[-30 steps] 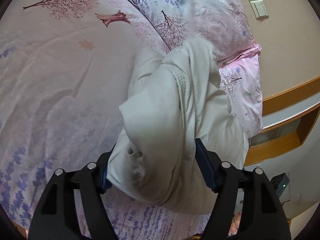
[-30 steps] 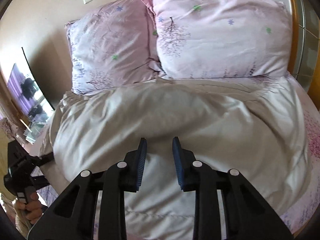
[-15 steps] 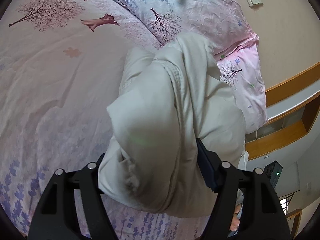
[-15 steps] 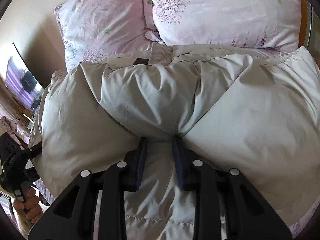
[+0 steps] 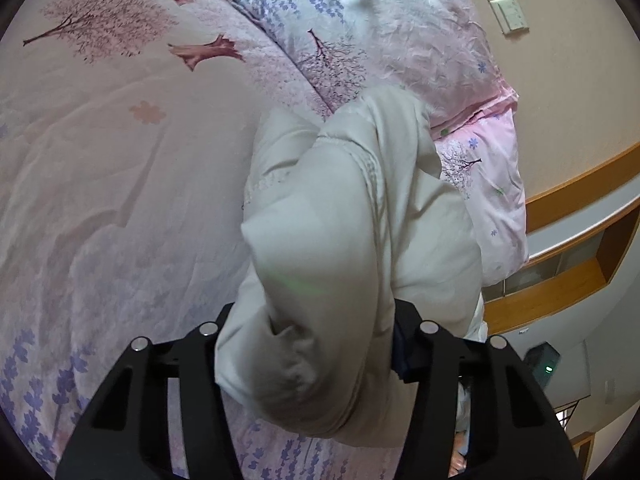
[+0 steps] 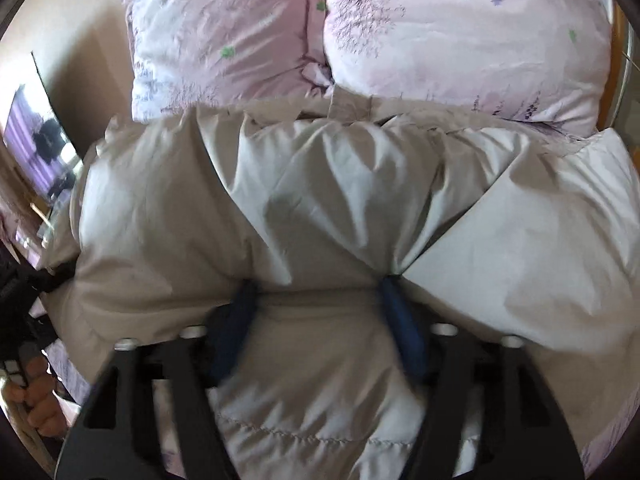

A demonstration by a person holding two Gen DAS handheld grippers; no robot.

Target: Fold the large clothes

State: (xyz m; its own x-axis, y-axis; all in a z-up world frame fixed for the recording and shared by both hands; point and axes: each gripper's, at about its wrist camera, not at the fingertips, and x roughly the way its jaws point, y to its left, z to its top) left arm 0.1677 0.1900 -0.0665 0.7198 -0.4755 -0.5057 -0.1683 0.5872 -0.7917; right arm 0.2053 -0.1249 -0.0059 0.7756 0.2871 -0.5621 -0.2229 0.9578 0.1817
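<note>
A puffy beige quilted jacket [image 6: 320, 208] lies on the bed, its lower part folded up toward the pillows. My right gripper [image 6: 320, 304] stands open at the fold's near edge, its blue pads wide apart with jacket fabric bulging between them. In the left wrist view a thick bunch of the same jacket [image 5: 352, 240] fills my left gripper [image 5: 312, 344]. The fingers are spread wide around the bulk; the left fingertip is hidden under the fabric.
Two pink floral pillows [image 6: 460, 40] lie against the wall beyond the jacket. A pink floral bedspread [image 5: 100, 160] covers the bed to the left. A wooden bedside shelf [image 5: 560, 288] stands at the right. The hand holding the left gripper [image 6: 36, 400] shows at lower left.
My right gripper carried the jacket's lower part up toward the pillows, then its pads spread wide apart and let go. The left gripper kept its bunch and barely moved.
</note>
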